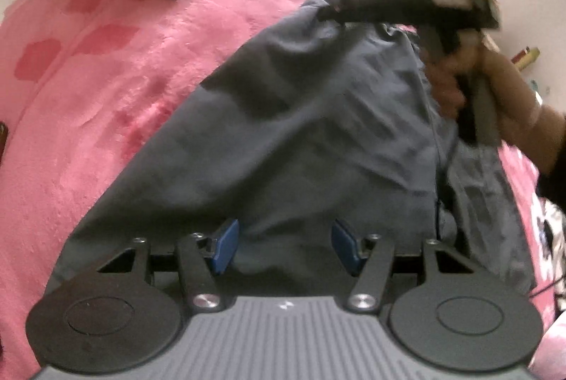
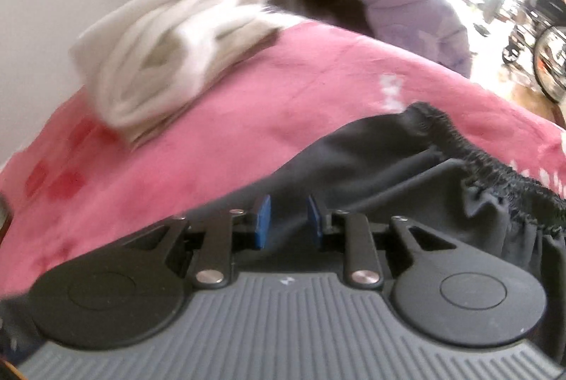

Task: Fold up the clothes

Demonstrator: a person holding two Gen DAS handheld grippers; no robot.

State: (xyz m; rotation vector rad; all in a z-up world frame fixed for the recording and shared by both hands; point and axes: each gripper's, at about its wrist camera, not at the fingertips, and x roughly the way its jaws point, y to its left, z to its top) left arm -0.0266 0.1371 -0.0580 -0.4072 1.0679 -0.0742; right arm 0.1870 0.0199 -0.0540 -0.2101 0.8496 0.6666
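Right under your left gripper [image 1: 283,247] lies the dark grey-blue garment [image 1: 300,132], spread across the pink fleece blanket [image 1: 88,90] that covers the bed. From the left wrist view the cloth runs from the gripper's base away toward the upper right, where your right hand [image 1: 495,86] holds the handle of the other tool above the far end of the fabric. Your left gripper's blue pads [image 1: 224,245] stand wide apart; cloth lies between and beneath them, but they do not pinch it.

From the right wrist view, your right gripper [image 2: 288,221] sits low over the same garment, here seen dark with its gathered elastic waistband [image 2: 488,161] curving off to the right. The blue pads [image 2: 262,221] on this side are partly closed, with a narrow gap left between them; dark fabric lies under and behind that gap, and whether any of it is caught there cannot be told through the blur.

Beyond, at the far left of the bed, a stack of folded white and cream towels [image 2: 169,54] rests on the blanket, well apart from the garment. A lilac padded jacket [image 2: 410,9] shows past the bed's far edge near the bright window.
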